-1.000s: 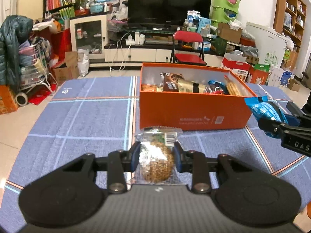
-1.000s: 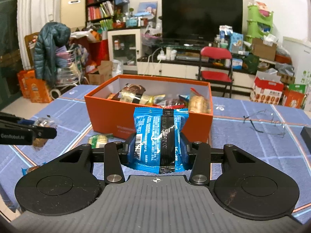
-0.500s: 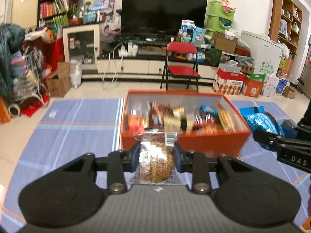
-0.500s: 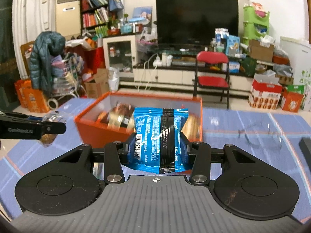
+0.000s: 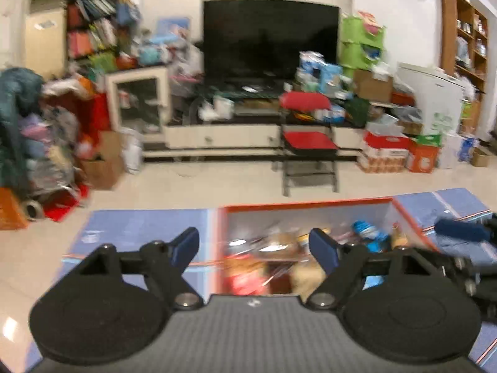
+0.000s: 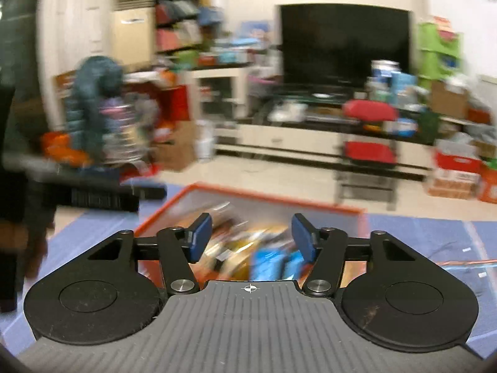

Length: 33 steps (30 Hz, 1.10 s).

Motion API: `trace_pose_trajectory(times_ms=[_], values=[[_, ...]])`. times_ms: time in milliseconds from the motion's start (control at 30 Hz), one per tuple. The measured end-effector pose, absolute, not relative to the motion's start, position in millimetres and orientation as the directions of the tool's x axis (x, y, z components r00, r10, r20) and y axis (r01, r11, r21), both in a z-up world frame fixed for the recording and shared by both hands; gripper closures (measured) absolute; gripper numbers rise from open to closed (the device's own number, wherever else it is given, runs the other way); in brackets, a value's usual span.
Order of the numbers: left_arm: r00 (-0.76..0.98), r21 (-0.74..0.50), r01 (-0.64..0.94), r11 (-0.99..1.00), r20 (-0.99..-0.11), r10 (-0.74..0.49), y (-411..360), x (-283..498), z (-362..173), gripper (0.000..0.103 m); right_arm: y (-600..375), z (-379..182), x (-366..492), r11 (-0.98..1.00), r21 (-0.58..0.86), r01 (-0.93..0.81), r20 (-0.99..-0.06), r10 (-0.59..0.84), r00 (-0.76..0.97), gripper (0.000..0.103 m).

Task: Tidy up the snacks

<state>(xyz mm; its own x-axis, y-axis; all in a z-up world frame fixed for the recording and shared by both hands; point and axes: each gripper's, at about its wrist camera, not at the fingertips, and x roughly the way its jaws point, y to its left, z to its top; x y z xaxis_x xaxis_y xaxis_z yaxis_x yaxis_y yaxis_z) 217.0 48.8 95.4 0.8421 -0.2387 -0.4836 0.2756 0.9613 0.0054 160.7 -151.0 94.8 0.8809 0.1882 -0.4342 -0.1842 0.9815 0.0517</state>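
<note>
Left wrist view: one left gripper [image 5: 254, 246] is seen with its two blue-padded fingers [image 5: 185, 246] spread wide and nothing between them. One orange box [image 5: 407, 214] is placed directly beneath and ahead of it, its long axis running across the view, on one blue mat [image 5: 139, 223]. The snacks [image 5: 279, 248] inside are blurred and cannot be counted; one blue packet [image 5: 371, 236] is made out to the right of the fingertips. The other gripper is seen at the right edge, level with the box rim.

From the right wrist view, one right gripper [image 6: 251, 236] is likewise held open wide and empty, tipped down over the near part of the same box [image 6: 279, 200]. A blue packet [image 6: 273, 262] is seen lying in the box just below and between the fingers [image 6: 303, 237]; which way it points cannot be told through the blur. One red chair [image 6: 369, 130] stands beyond the box.
</note>
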Motion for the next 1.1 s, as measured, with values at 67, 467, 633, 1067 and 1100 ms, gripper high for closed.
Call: trace_pose_trajectory(times_ms=[67,467,633,1067,1100], values=[[0.853,0.007,0.218,0.976,-0.487,-0.187,82,184,90,0.023,-132,72,141,0.971,0.037,-0.238,-0.436,0.230,0.870,0.055],[0.771,-0.027,-0.151,0.988,-0.629,0.101,210,67,16,0.022,37,-12,53,0.733,-0.126,-0.669,-0.544,0.513,0.664,0.055],[0.766,0.032,-0.098,0.995,-0.635,0.096,209,79,10,0.022,45,-6,73,0.835,-0.176,-0.522,-0.554,0.354,0.753,0.039],[0.724,-0.048,0.015,0.999,-0.688,-0.044,196,84,-13,0.022,8,-48,187,0.983,-0.054,-0.174,-0.676,0.092,0.731,0.065],[0.719,-0.050,0.028,0.998,-0.693,-0.055,195,84,-15,0.022,4,-47,187,0.984,-0.060,-0.165,-0.679,0.082,0.730,0.067]])
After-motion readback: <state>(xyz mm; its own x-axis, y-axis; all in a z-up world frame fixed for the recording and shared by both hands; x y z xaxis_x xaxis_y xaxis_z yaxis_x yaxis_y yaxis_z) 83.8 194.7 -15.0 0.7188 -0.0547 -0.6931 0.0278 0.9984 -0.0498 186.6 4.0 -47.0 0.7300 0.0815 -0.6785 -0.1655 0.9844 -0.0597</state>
